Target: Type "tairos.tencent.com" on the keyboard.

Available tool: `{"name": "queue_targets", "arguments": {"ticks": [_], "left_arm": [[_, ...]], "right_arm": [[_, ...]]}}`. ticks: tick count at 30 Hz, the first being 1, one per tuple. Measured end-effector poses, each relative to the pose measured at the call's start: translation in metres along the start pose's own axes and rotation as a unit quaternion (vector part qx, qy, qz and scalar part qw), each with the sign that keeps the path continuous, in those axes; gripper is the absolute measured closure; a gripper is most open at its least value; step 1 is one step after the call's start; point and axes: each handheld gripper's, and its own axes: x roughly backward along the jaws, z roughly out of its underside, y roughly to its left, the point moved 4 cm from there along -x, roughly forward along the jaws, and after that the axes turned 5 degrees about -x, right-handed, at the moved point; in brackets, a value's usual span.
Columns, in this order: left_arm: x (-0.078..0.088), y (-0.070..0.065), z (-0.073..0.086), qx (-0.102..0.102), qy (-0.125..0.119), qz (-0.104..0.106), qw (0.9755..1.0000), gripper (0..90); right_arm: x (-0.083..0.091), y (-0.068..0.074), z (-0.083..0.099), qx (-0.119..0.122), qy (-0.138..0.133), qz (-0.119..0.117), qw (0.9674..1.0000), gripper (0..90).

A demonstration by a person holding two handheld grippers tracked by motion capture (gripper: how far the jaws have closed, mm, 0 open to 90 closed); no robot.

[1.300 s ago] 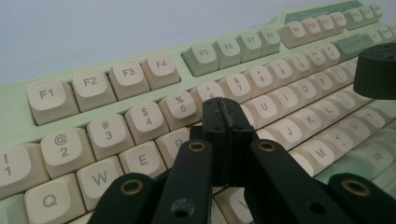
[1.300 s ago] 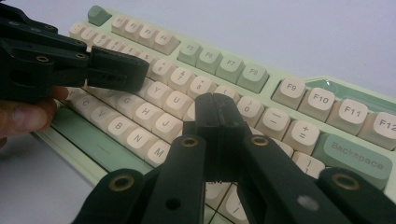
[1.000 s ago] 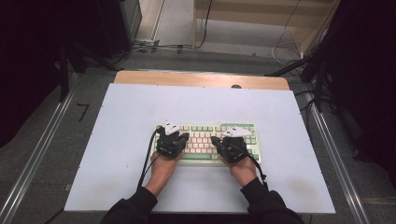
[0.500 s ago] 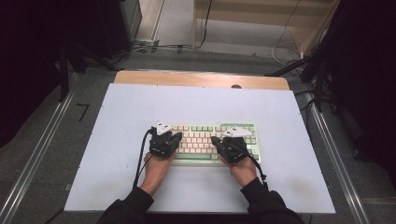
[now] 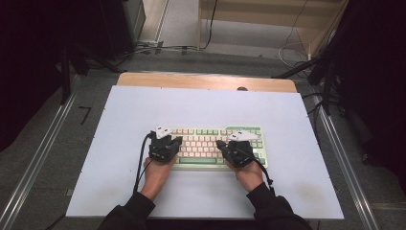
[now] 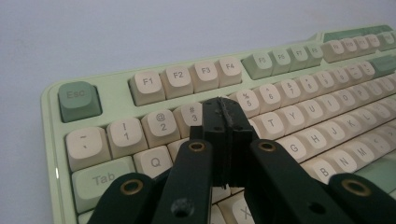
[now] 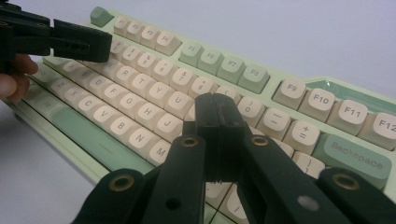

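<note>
Both grippers poise over the keyboard at table centre: left gripper at nine o'clock, right gripper at three. Each gripper view shows jaws closed, empty, above keys; typing looks unfinished.

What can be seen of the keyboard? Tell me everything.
The keyboard has a pale green case, apparently plastic, with cream letter and number keys and darker green Esc, Backspace and space bar. It lies flat on the white table, near the person's edge. Both shut grippers, left gripper and right gripper, hang over its keys; contact cannot be told.
</note>
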Motion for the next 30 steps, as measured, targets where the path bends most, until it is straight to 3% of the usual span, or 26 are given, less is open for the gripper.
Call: {"name": "queue_targets", "arguments": {"ticks": [15, 30], "left_arm": [[-0.005, -0.002, 0.003, -0.012, 0.014, 0.001, 0.9998, 90.0], [0.007, -0.003, -0.002, -0.004, -0.008, 0.010, 0.9999, 90.0]], "right_arm": [[0.000, 0.000, 0.000, 0.001, 0.001, 0.000, 1.0000, 87.4], [-0.001, 0.002, 0.001, 0.003, 0.001, -0.001, 1.0000, 87.4]]}}
